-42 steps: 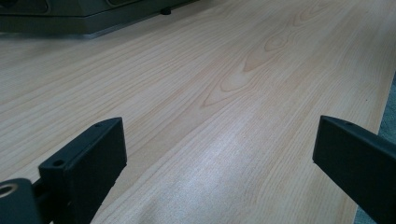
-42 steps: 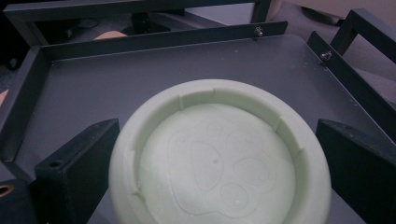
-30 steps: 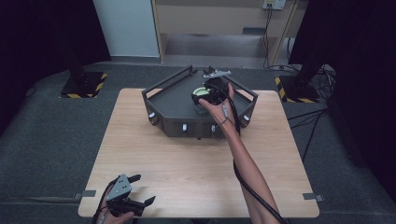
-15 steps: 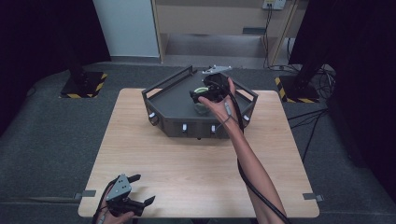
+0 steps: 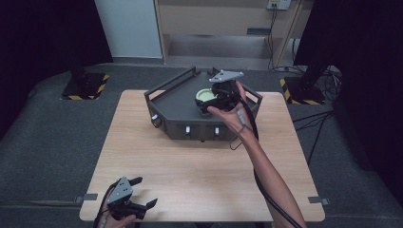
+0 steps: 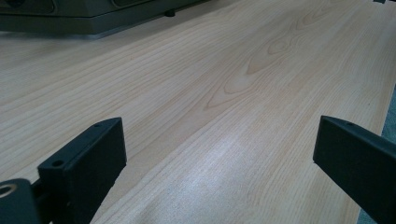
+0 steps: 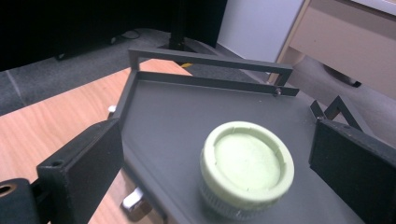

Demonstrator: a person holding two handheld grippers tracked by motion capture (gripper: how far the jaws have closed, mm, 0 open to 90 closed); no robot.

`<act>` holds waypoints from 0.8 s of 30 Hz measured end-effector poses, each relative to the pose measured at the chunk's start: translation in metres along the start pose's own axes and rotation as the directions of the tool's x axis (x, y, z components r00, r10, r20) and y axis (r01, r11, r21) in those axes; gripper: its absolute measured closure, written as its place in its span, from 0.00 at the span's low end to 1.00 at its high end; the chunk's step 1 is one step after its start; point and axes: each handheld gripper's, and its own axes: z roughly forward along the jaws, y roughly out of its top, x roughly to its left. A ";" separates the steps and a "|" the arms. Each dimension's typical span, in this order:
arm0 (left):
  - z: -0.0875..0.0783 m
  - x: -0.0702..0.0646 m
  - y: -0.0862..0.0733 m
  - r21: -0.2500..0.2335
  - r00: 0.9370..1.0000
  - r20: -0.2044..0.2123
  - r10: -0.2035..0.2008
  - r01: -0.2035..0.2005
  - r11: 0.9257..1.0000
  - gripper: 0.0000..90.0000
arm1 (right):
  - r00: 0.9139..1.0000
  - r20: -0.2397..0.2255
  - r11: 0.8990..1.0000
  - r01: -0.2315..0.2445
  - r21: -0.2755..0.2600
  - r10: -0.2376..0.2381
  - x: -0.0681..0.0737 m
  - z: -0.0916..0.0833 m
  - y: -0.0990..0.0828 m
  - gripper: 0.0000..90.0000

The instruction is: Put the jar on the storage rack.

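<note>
A pale green round lid (image 7: 246, 169) stands on the flat top of a dark grey railed platform (image 5: 176, 102) at the table's far side; in the high view the lid (image 5: 205, 96) lies toward the platform's right. My right gripper (image 7: 217, 163) hovers open just in front of the lid, its jaws wide apart on either side and not touching it; in the high view the right gripper (image 5: 216, 97) sits beside the lid. My left gripper (image 5: 142, 192) rests open at the table's near left corner, and the left gripper (image 6: 219, 154) has only bare wood between its jaws.
The wooden table (image 5: 199, 166) stretches between the platform and the front edge. A thin rail (image 7: 210, 60) runs around the platform's rim. Small knobs (image 5: 188, 129) line the platform's front face. A cable (image 5: 266, 190) trails along the right forearm.
The right hand and gripper have shifted slightly right and back over the platform, near the lid. The left gripper has stayed put.
</note>
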 end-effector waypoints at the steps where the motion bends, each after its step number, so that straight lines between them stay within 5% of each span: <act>1: 0.000 0.000 0.000 -0.001 1.000 -0.001 0.000 0.000 1.000 0.02 | 1.000 -0.003 1.000 0.004 -0.001 -0.004 0.001 -0.003 -0.001 0.04; 11: 0.000 0.001 0.000 -0.006 1.000 -0.005 -0.006 0.005 1.000 0.02 | 0.998 -0.020 0.998 0.053 -0.020 -0.053 0.012 -0.032 -0.012 0.04; 24: -0.001 0.001 0.000 -0.007 1.000 -0.009 -0.008 0.008 1.000 0.01 | 0.997 -0.048 0.998 0.058 -0.037 -0.059 0.023 -0.059 -0.044 0.04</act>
